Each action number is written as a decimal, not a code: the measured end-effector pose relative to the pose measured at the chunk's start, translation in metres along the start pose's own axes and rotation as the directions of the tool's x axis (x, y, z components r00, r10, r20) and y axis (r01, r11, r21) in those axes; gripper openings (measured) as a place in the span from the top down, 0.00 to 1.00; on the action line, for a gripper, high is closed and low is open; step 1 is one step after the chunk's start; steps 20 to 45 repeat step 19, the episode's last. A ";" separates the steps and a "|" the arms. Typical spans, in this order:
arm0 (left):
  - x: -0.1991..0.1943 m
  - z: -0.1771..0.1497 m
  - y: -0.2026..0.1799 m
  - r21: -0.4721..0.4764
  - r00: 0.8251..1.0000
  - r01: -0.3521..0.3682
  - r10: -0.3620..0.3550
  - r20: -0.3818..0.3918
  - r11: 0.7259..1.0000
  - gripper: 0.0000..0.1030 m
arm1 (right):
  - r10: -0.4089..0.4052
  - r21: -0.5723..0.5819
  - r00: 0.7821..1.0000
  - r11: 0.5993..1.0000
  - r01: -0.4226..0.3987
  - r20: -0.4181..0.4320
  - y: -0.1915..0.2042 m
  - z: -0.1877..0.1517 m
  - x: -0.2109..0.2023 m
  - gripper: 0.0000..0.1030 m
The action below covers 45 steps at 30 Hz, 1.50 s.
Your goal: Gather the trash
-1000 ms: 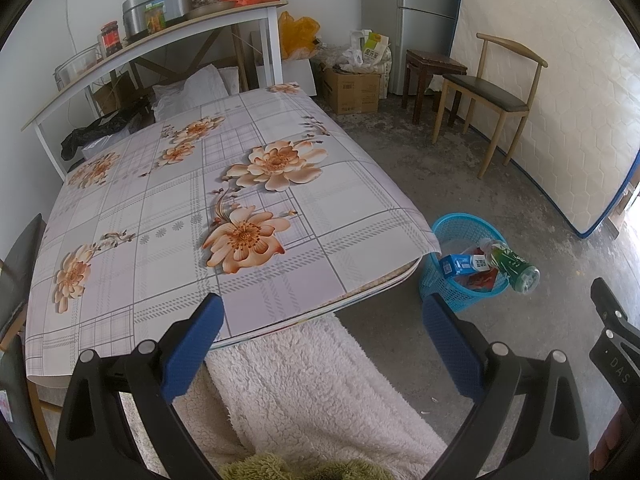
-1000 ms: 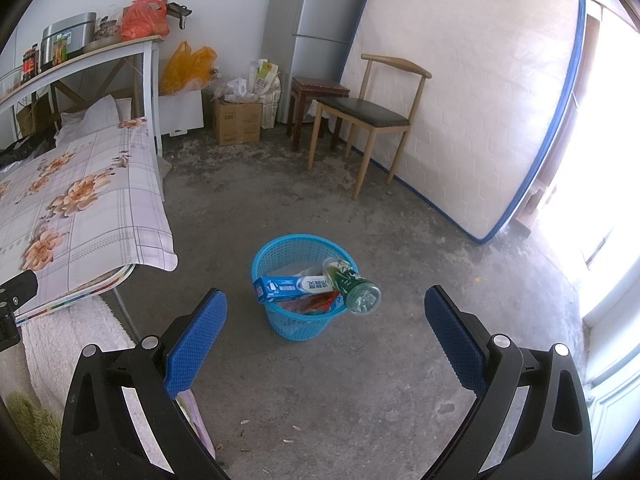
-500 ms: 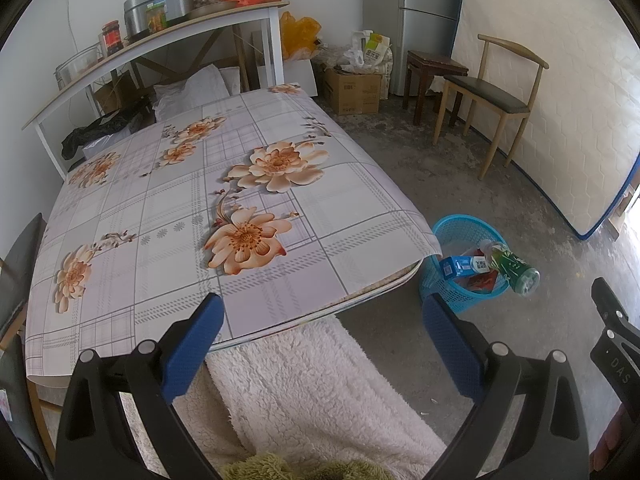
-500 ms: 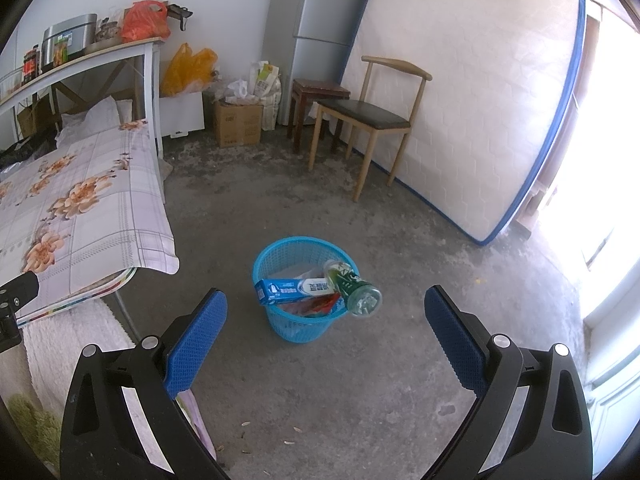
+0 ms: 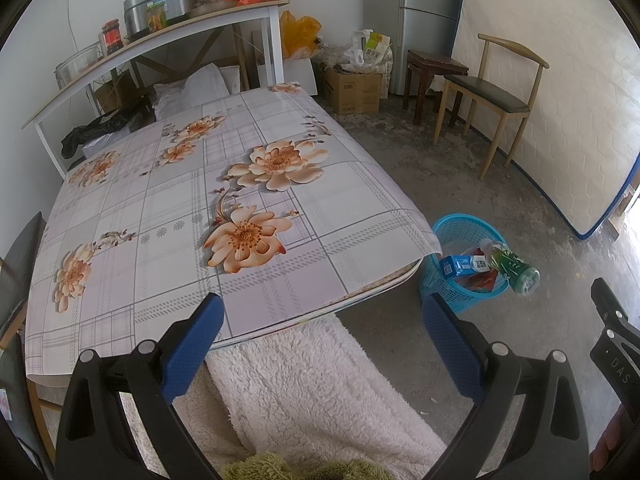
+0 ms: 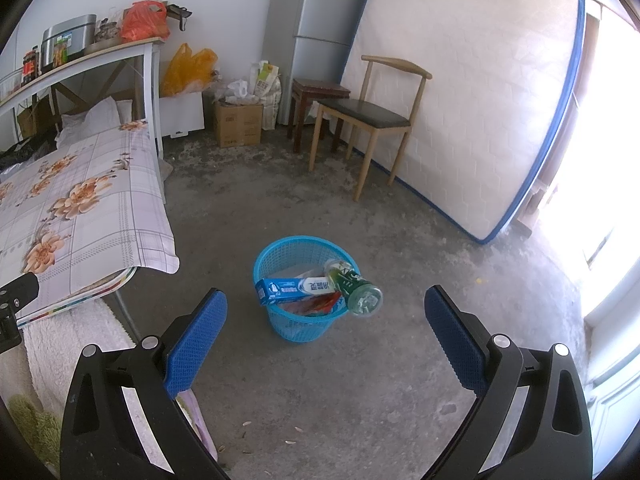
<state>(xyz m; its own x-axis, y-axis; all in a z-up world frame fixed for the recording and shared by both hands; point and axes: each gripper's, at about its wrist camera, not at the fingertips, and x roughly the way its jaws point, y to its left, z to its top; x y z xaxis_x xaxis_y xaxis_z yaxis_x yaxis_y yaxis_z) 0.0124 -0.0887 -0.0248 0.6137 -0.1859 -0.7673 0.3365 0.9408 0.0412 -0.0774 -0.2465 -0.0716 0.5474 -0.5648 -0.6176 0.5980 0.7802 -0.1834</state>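
Observation:
A small blue mesh basket (image 6: 280,256) (image 5: 448,236) stands on the concrete floor beside the table corner. Sticking out of it are a blue toothpaste box (image 6: 288,290) (image 5: 460,266), a green plastic bottle (image 6: 354,290) (image 5: 514,266) leaning over the rim, and a red wrapper (image 6: 320,306) (image 5: 486,280). My right gripper (image 6: 324,340) hangs open above the floor just short of the basket, nothing between its blue pads. My left gripper (image 5: 322,344) is open too, over the near edge of the flower-print table (image 5: 168,208), empty.
A white fluffy rug (image 5: 304,384) lies under the table's near edge. A wooden chair (image 6: 372,116), a dark stool (image 6: 316,92), a cardboard box (image 6: 238,124) and a fridge (image 6: 320,20) line the far side. A mattress (image 6: 472,92) leans on the right wall.
Both views have shifted only very slightly; the basket and its contents stay put and both grippers remain open.

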 end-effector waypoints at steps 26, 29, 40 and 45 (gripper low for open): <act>0.000 -0.002 0.000 -0.006 1.000 0.002 -0.002 -0.005 1.000 0.06 | -0.001 0.000 1.000 1.000 0.001 0.001 0.001 0.000 0.000 0.08; 0.000 -0.002 0.000 -0.006 1.000 0.002 -0.002 -0.005 1.000 0.06 | -0.001 0.000 1.000 1.000 0.001 0.001 0.001 0.000 0.000 0.08; 0.000 -0.002 0.000 -0.006 1.000 0.002 -0.002 -0.005 1.000 0.06 | -0.001 0.000 1.000 1.000 0.001 0.001 0.001 0.000 0.000 0.08; 0.000 -0.002 0.000 -0.006 1.000 0.002 -0.002 -0.005 1.000 0.06 | -0.001 0.000 1.000 1.000 0.001 0.001 0.001 0.000 0.000 0.08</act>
